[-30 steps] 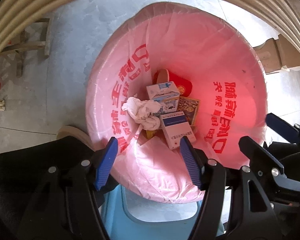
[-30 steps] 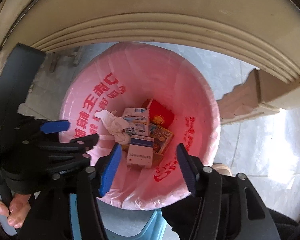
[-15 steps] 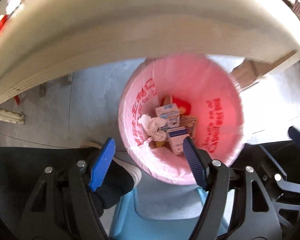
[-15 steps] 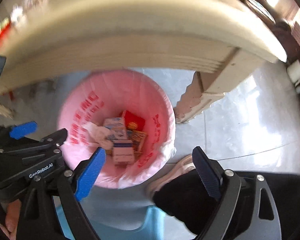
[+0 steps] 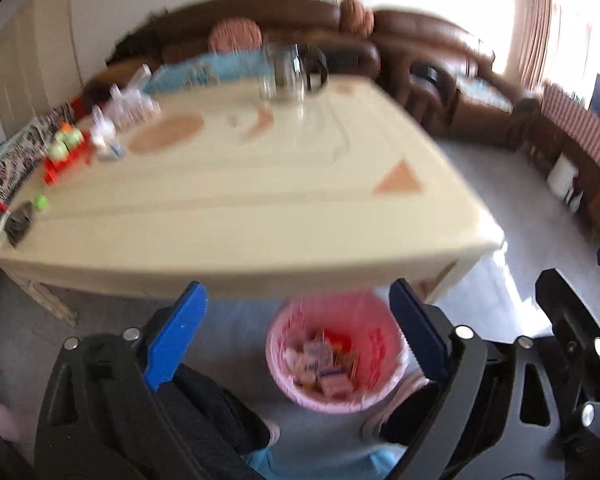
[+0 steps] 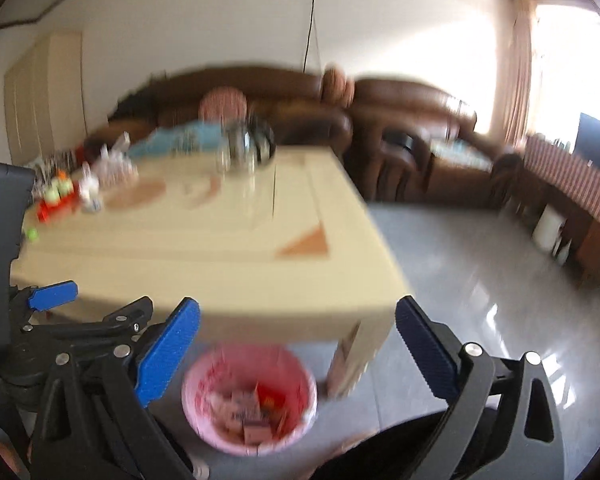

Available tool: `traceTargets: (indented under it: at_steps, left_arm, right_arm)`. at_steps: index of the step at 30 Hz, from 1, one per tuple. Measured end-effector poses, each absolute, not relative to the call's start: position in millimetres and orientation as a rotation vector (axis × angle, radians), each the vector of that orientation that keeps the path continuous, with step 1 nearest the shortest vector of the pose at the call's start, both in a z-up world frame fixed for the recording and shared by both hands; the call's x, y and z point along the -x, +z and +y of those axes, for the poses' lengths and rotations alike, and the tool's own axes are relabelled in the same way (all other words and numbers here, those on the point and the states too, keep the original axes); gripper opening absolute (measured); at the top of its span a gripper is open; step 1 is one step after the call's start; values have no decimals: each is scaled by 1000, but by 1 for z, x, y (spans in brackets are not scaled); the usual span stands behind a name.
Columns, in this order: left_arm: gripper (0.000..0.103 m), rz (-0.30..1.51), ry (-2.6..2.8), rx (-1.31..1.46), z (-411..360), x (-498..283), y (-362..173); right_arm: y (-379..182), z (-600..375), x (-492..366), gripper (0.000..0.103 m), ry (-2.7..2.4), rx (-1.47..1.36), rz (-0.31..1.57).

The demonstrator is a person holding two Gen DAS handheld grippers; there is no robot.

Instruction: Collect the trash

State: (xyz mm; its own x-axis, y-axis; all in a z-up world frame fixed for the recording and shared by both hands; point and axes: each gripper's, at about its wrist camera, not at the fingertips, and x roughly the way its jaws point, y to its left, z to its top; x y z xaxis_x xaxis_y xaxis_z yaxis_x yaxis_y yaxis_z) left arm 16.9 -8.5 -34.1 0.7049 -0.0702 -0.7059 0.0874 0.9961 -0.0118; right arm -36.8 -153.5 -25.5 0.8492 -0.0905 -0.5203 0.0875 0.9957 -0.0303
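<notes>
Both your grippers, left (image 5: pixel 296 336) and right (image 6: pixel 296 346), gape empty, jaws just opened, above the pink-lined bin (image 5: pixel 336 356); next, find leftover trash on the table (image 5: pixel 236 216).

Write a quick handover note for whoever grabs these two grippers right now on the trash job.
Left gripper: open, empty, jaws just widened.
Right gripper: open, empty, jaws just widened.
Pink-lined trash bin sits on the floor below the table's near edge, holding small cartons and wrappers.
Done: that trash is binned.
Left: small items along the table's far left side; too blurred to tell which are trash.
</notes>
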Motion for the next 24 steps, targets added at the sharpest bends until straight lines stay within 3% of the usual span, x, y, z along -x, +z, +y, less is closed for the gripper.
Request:
traceTargets:
  at_steps: [2,9,24]
  left_arm:
    - [97,726,-62,-19,-3,-4,-10]
    - [97,630,-45,-19,-3,32,39]
    - [97,564,-20,-3,7,65,66]
  right_arm:
    - [-2,-152,53,96,-87,8,492]
    - [55,-148,100,96,-87,2,345]
    - [76,-142,133,96,-106,-17,315]
